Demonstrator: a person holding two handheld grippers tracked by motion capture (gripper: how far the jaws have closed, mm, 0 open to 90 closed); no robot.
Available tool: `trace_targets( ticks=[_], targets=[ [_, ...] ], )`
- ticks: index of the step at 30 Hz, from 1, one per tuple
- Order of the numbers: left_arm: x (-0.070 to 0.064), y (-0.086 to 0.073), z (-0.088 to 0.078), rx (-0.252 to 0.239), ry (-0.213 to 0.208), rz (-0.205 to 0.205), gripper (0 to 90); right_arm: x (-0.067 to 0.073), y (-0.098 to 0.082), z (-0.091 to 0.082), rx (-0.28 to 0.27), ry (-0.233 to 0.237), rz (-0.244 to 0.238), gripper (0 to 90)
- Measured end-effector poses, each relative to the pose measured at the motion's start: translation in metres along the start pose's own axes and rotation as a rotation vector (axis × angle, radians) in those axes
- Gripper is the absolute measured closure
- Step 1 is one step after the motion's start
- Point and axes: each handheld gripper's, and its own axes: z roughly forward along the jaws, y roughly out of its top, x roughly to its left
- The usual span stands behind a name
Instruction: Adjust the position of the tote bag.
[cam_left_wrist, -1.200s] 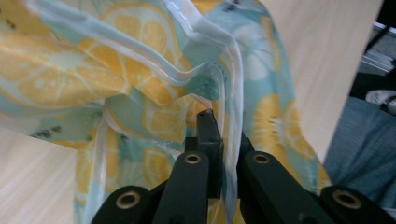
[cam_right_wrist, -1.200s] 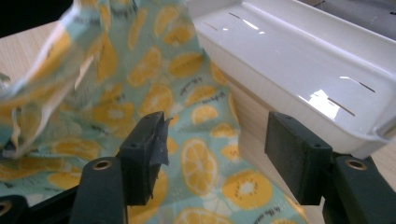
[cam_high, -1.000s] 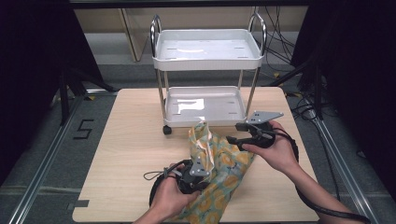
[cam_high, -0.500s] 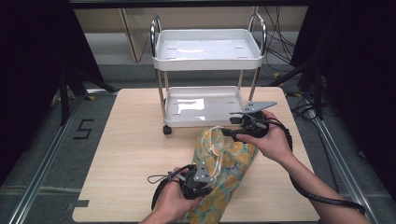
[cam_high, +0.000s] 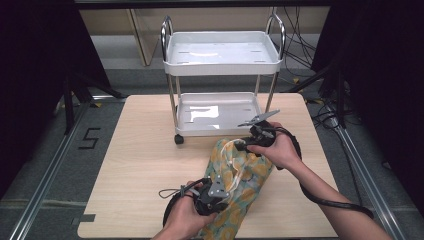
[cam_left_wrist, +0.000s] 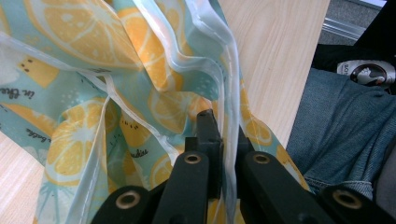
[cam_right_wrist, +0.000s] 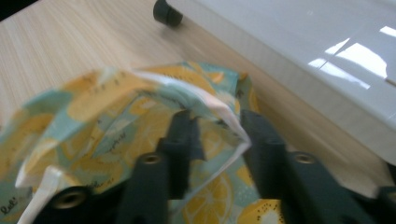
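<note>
The wooden table (cam_high: 145, 170) is seen with bare room to the left, while a white two-shelf cart (cam_high: 220, 90) stands at the far side, its lower tray just beside the work. The lemon-print bag (cam_high: 240, 175) is laid on the table's near right, running toward the near edge. The right gripper (cam_high: 246, 146) is set over the bag's far rim, jaws apart with cloth between them, not yet pinched. The left gripper (cam_high: 220, 192) is clamped on the near seam (cam_left_wrist: 229, 140), jaws narrow. A firm bite should be taken before any pull, and the cart's tray avoided.
</note>
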Motion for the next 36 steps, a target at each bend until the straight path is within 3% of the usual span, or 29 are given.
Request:
trace_targets(
  ticks=[1,2,4,5,6,9,12,14,16,17,18,20,21,22,24,27,29,30,33,34,35,36],
  targets=[
    [0.000,0.000,0.000,0.003,-0.001,0.000,89.4,0.000,0.000,0.001,-0.003,-0.004,-0.004,78.9],
    [-0.002,-0.001,0.002,-0.027,0.007,-0.026,89.4,-0.002,0.001,-0.001,0.041,0.011,-0.017,85.6],
    [-0.001,-0.001,0.001,-0.020,0.013,-0.023,89.3,-0.001,0.000,0.000,0.016,0.006,-0.011,88.0],
    [-0.001,-0.001,0.001,-0.022,0.018,-0.026,89.3,-0.001,0.000,-0.006,0.033,0.009,-0.010,89.6],
    [0.001,-0.001,-0.001,-0.010,0.022,-0.002,89.3,-0.002,-0.001,-0.010,0.028,0.000,-0.004,90.0],
    [0.001,0.000,0.000,-0.033,0.027,-0.026,89.3,-0.003,-0.002,-0.016,0.005,-0.013,-0.002,90.0],
    [0.007,0.001,-0.003,-0.026,0.046,0.008,89.3,-0.007,-0.005,-0.035,-0.017,-0.049,-0.008,90.0],
    [0.007,0.001,-0.004,-0.015,0.055,-0.004,89.3,-0.008,-0.008,-0.043,-0.028,-0.068,0.004,90.0],
    [0.011,0.003,-0.006,-0.001,0.058,0.009,89.3,-0.008,-0.010,-0.046,-0.037,-0.076,-0.001,90.0],
    [0.011,0.003,-0.005,-0.019,0.069,0.001,89.3,-0.012,-0.013,-0.050,-0.045,-0.086,-0.040,90.0],
    [0.012,0.004,-0.005,-0.012,0.068,-0.001,89.3,-0.009,-0.015,-0.056,-0.010,-0.087,0.005,90.0],
    [0.016,0.006,-0.005,-0.011,0.087,0.005,89.2,-0.009,-0.024,-0.068,-0.012,-0.101,0.037,90.0],
    [0.016,0.006,-0.005,-0.011,0.087,0.005,89.3,-0.009,-0.024,-0.068,-0.012,-0.101,0.037,90.0],
    [0.017,0.007,-0.005,-0.005,0.085,0.007,89.3,-0.012,-0.028,-0.070,-0.046,-0.116,0.002,90.0],
    [0.019,0.009,-0.004,-0.003,0.097,0.009,89.2,-0.011,-0.035,-0.082,-0.029,-0.124,0.027,90.0],
    [0.022,0.009,-0.003,0.001,0.114,0.014,89.2,-0.011,-0.041,-0.086,-0.044,-0.134,0.035,90.0],
    [0.024,0.009,-0.003,-0.001,0.119,0.011,89.2,-0.009,-0.048,-0.095,-0.007,-0.132,0.045,90.0],
    [0.028,0.009,-0.003,0.002,0.126,0.009,89.2,-0.008,-0.051,-0.095,-0.039,-0.137,0.042,90.0],
    [0.030,0.010,-0.004,0.005,0.127,0.006,89.2,-0.006,-0.055,-0.100,-0.017,-0.137,0.042,90.0],
    [0.032,0.010,-0.004,0.008,0.144,0.016,89.2,-0.005,-0.057,-0.099,-0.040,-0.140,0.049,90.0],
    [0.032,0.010,-0.004,0.005,0.142,0.009,89.2,-0.005,-0.058,-0.103,-0.006,-0.139,0.041,90.0],
    [0.035,0.012,-0.005,0.006,0.150,0.009,89.2,-0.004,-0.062,-0.103,-0.024,-0.140,0.041,90.0]
  ],
)
